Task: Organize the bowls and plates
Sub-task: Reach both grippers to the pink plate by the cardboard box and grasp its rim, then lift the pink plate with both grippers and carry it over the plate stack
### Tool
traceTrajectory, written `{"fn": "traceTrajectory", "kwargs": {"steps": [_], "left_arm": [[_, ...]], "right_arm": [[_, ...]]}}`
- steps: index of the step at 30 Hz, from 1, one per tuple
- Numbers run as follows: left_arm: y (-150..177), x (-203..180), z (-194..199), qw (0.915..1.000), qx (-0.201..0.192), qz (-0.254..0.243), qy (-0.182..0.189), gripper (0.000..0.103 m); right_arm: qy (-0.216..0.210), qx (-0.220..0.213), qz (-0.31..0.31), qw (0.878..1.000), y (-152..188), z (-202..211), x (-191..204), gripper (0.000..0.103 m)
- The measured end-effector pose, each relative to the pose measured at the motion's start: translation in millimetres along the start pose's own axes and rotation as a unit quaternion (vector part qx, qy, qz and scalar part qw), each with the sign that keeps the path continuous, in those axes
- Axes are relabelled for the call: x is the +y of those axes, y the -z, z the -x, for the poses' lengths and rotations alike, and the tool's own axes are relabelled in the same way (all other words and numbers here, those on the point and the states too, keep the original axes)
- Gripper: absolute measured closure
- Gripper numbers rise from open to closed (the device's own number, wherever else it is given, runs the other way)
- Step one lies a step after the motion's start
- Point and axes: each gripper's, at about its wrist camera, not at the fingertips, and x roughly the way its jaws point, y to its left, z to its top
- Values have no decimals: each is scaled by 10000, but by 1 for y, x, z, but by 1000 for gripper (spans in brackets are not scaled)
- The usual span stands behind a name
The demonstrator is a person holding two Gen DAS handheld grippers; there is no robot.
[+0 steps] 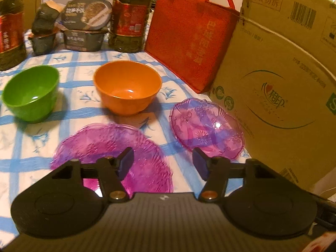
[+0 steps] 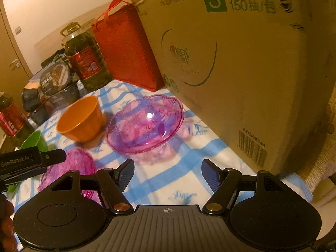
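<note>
The left gripper is seen nearest, jaws parted about halfway with nothing between the pads, poised over the right edge of the near purple plate, presumably so a rim can be taken; the right gripper is held open wider, empty too, above bare checked tablecloth, lined up on the far purple plate; that plate is set just beside the cardboard box; the orange bowl and green bowl are left upright and apart behind the plates, unstacked; like is probably meant to be nested with like; the sorting is judged barely begun.
</note>
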Motion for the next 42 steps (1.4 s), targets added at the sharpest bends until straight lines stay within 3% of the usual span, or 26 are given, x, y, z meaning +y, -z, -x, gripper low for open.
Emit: {"fn": "traceTrajectory", "kwargs": {"steps": [8, 11, 13, 24, 30, 35, 42], "left_arm": [[-18, -7, -49, 9994, 236, -117, 204, 51], [-26, -9, -67, 9990, 280, -116, 323, 53], [-32, -12, -78, 9988, 280, -206, 334, 55], [-38, -19, -133, 9949, 740, -671, 107, 78], [-35, -19, -140, 9942, 800, -703, 121, 89], [-35, -19, -141, 9939, 819, -727, 81, 92], [-37, -21, -122, 9947, 696, -748, 141, 92]], "right_arm": [[-40, 61, -109, 9999, -21, -41, -7, 32], [-68, 117, -146, 9998, -27, -57, -9, 43], [-16, 119, -148, 9998, -31, -67, -10, 45], [71, 203, -132, 9997, -36, -107, -13, 59], [48, 271, -127, 9995, -36, -121, -15, 78], [113, 242, -63, 9996, -36, -122, -14, 86], [46, 154, -66, 9998, -36, -106, -15, 87]]}}
